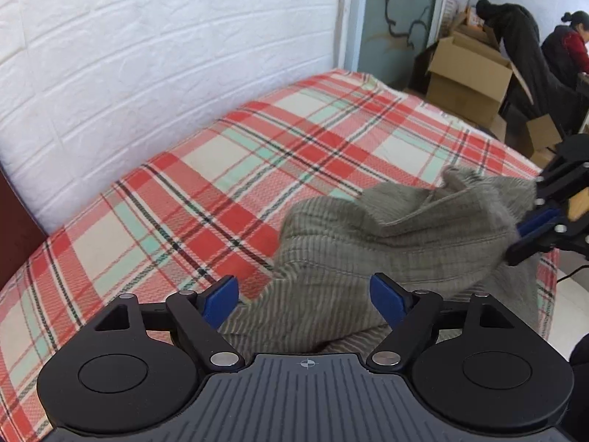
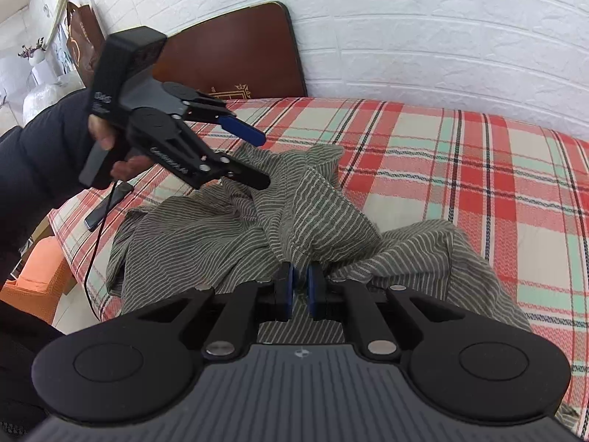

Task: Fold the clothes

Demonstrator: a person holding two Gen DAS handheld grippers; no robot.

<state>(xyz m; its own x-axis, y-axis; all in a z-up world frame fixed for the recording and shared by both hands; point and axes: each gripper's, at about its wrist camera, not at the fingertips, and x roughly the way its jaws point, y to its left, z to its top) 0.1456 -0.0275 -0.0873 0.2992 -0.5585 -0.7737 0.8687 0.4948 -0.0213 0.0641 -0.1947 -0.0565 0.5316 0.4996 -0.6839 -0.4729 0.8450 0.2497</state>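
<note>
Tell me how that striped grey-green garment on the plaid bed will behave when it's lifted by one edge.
The striped garment is probably floppy: it lies in soft rumpled folds on the plaid bedsheet. Lifted where the right hand-held gripper pinches it, it would likely drape and trail rather than hold shape. It looks thin and light. The left hand-held gripper is open, holding nothing.

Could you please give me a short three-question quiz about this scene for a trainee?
1. True or false: the left gripper has its jaws open.
2. What does the right gripper pinch?
A. the grey-green striped cloth garment
B. a pillow
C. nothing
3. Fill in: the garment lies on a bed cover with a red, mint and cream ____ pattern.

Key: 1 true; 2 A; 3 plaid.
</note>
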